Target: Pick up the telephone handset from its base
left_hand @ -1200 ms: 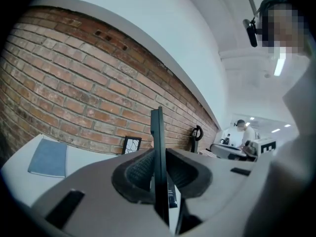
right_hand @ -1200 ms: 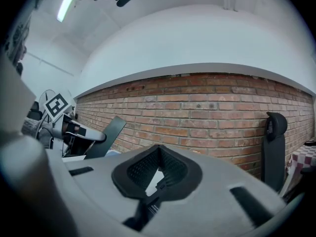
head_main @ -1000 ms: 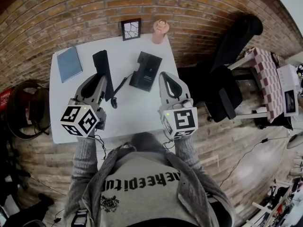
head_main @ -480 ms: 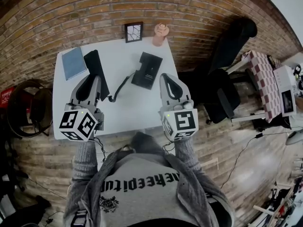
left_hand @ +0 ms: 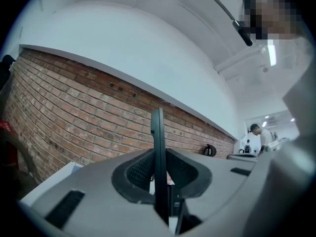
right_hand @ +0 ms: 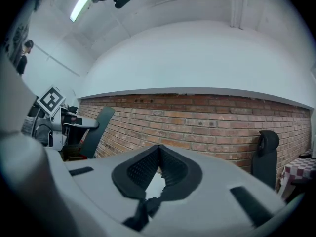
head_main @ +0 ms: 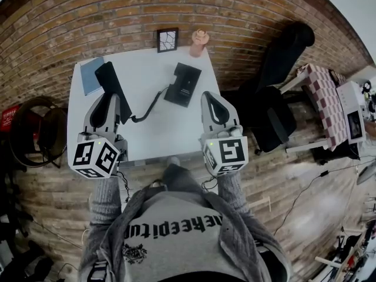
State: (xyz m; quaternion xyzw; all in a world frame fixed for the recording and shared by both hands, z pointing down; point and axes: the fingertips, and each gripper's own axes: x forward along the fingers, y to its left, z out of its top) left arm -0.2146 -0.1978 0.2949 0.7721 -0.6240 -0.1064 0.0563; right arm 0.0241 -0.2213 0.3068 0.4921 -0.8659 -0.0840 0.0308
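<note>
The head view looks steeply down from above the person (head_main: 176,228) onto the white table (head_main: 170,128) and brick wall (head_main: 117,10). Each gripper view sits close behind its own jaws, facing level toward that wall, which all three views share. The right gripper view also catches the handset (right_hand: 96,130) at its left.

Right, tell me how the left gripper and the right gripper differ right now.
The left gripper is shut on the black handset; the right gripper is shut on nothing. The left gripper is over the left side of the table, the right gripper at its right edge. Both point level toward the brick wall.
</note>
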